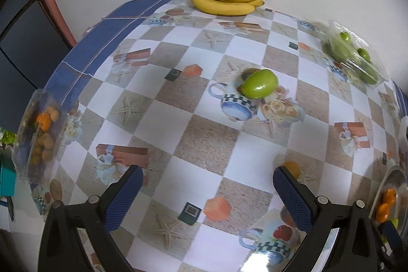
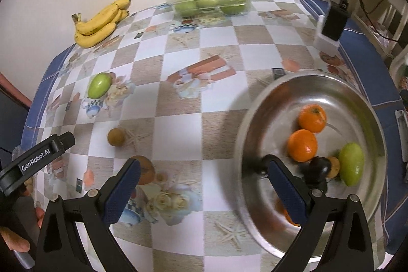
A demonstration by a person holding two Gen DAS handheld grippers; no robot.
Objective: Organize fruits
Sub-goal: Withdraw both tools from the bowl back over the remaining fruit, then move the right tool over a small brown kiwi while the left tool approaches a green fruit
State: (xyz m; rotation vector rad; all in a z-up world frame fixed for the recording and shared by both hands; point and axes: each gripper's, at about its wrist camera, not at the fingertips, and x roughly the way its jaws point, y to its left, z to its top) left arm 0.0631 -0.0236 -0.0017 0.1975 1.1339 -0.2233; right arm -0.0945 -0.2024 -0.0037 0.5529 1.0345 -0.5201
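Steel bowl (image 2: 255,103): near rim blurred. Worktop (image 2: 178,124): checked oilcloth, against white wall. Both hand-held grippers, left (image 1: 206,195) and right (image 2: 204,189): wide, empty.

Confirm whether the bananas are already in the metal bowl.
No, the bananas lie on the tablecloth by the wall, far from the metal bowl.
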